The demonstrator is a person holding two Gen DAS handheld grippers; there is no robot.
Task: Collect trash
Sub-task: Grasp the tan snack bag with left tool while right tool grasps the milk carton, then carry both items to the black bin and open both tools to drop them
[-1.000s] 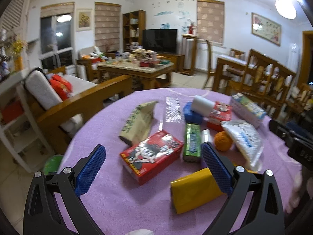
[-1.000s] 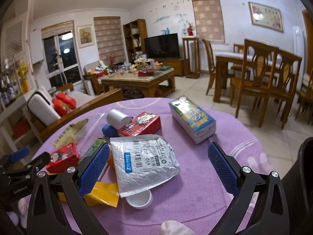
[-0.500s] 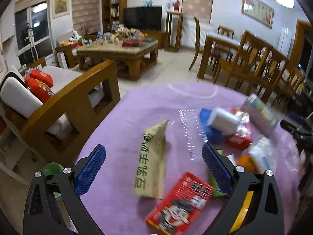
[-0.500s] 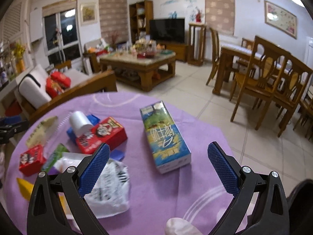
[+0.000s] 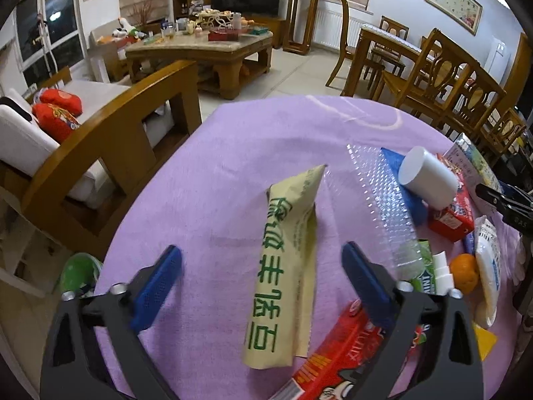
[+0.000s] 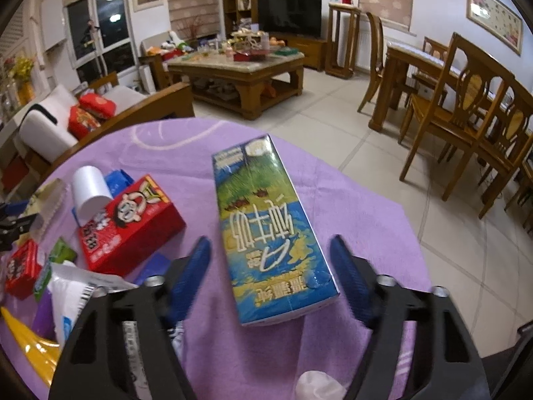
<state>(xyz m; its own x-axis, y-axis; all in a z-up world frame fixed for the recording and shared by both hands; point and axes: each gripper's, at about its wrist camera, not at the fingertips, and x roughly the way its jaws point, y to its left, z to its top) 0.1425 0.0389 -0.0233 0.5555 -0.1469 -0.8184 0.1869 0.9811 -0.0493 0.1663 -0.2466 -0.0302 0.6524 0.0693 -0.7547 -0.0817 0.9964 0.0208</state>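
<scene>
A flattened beige milk carton [image 5: 286, 266] with green lettering lies on the purple tablecloth [image 5: 233, 173]. My left gripper [image 5: 263, 266] straddles it, jaws closing, pads apart from the carton. A long blue-green milk box [image 6: 266, 226] lies in front of my right gripper [image 6: 271, 260]. Its jaws are closing around the box's near end, with small gaps left on both sides. Other trash sits between them: a red snack box [image 6: 130, 223], a white roll [image 6: 91, 190], a silver pouch [image 6: 73, 296].
A clear plastic tray [image 5: 379, 196], an orange [image 5: 464, 271], a green pack [image 5: 423, 273], another red box [image 5: 336, 360] and a yellow wrapper [image 6: 30, 343] crowd the table. A wooden sofa [image 5: 106, 140] stands left, dining chairs [image 6: 466, 116] right. A green bin [image 5: 78, 273] sits below the table edge.
Both grippers tilted down and moved in over the table. The left now straddles the beige carton, the right the blue-green box. Both pairs of jaws have narrowed, the right more.
</scene>
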